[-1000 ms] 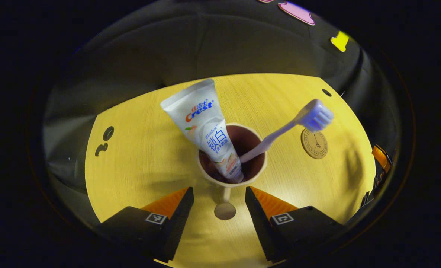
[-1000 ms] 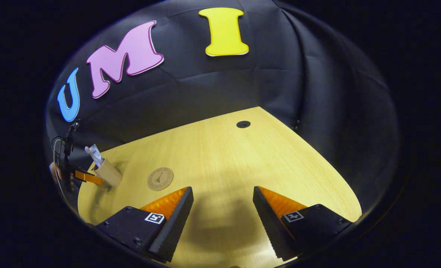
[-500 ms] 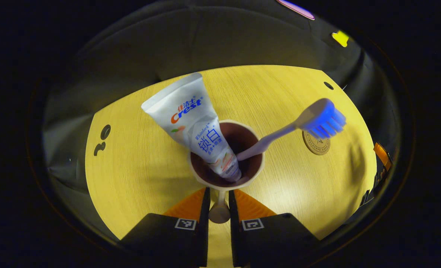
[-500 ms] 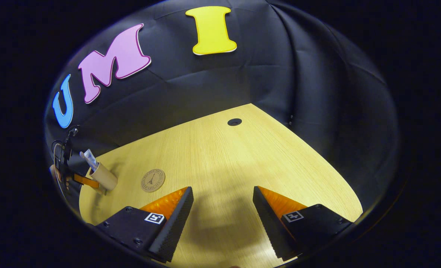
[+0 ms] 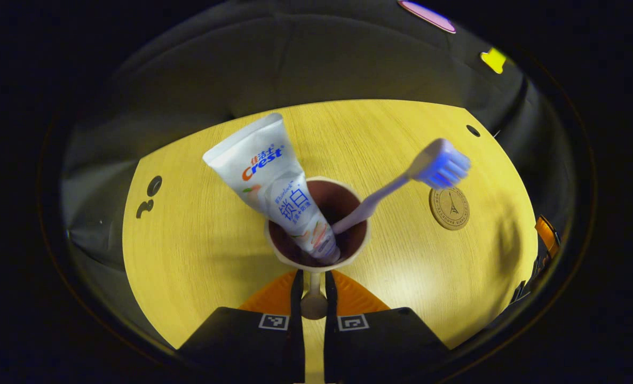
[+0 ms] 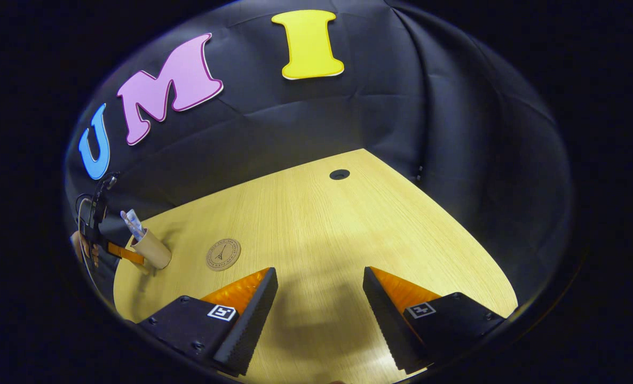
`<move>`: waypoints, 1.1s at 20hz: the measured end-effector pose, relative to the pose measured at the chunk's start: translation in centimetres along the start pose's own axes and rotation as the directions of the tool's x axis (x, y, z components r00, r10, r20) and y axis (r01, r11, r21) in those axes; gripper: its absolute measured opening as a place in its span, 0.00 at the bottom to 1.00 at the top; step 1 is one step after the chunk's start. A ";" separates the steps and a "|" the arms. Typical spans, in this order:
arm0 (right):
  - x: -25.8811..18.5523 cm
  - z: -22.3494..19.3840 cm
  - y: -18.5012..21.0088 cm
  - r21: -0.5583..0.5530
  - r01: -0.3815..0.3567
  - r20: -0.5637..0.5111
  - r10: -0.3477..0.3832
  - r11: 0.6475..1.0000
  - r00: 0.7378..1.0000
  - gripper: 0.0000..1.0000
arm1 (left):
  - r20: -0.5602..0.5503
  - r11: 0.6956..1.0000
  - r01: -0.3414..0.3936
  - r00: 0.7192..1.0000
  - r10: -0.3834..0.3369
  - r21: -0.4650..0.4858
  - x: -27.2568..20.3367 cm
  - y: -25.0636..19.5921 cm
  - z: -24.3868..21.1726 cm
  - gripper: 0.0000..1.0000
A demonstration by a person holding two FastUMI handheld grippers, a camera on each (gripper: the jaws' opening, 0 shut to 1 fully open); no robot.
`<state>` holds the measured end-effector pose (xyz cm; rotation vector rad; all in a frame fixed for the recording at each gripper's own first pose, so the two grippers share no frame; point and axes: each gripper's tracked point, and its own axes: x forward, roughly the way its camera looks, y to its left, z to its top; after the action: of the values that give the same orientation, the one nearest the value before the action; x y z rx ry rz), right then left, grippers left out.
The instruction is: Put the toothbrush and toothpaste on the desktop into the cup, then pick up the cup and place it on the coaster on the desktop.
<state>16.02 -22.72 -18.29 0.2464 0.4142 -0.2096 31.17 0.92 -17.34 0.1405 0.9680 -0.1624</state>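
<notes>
Cup (image 5: 316, 230) first: it stands on the yellow worktop (image 5: 199, 234) with the toothpaste (image 5: 279, 186) and the toothbrush (image 5: 402, 181) already inside, the tube leaning up to the left and the brush leaning right with its blue bristles high. In the left gripper view the left tongs (image 5: 312, 290) are clamped on the cup's small handle (image 5: 313, 301), one finger pressing on each side of it, just below the rim. The coaster (image 5: 449, 208) lies flat on the worktop to the right of the cup, apart from it, with nothing on it. In the right gripper view the right tongs (image 6: 321, 298) hang over bare worktop with their fingers wide apart, holding nothing, well away from the cup (image 6: 151, 249). Judging from this, the loading step is done and the lift is in hand. The next move calls for raising the cup level by its handle, so that the leaning tube and brush do not tip it, then carrying it right and setting it down centred on the coaster.
</notes>
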 end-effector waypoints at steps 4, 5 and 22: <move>-0.8 0.3 -0.6 0.005 0.009 0.014 -0.009 1.000 1.000 0.98 | 0.026 0.999 0.002 1.000 -0.003 0.032 -1.2 -0.5 0.8 0.19; -1.2 0.3 -0.9 0.003 0.011 0.018 -0.011 1.000 1.000 0.98 | 0.029 0.999 0.008 1.000 -0.009 0.046 -1.6 -0.7 1.1 0.19; -7.1 0.4 -8.1 0.070 0.123 0.076 -0.128 0.990 0.989 0.99 | 0.058 0.944 0.163 0.981 -0.187 0.288 -0.1 -19.5 6.5 0.19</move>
<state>7.77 -29.46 -16.50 0.2755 0.3439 -0.3557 32.49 -19.41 -14.48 0.3074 0.8687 -0.4677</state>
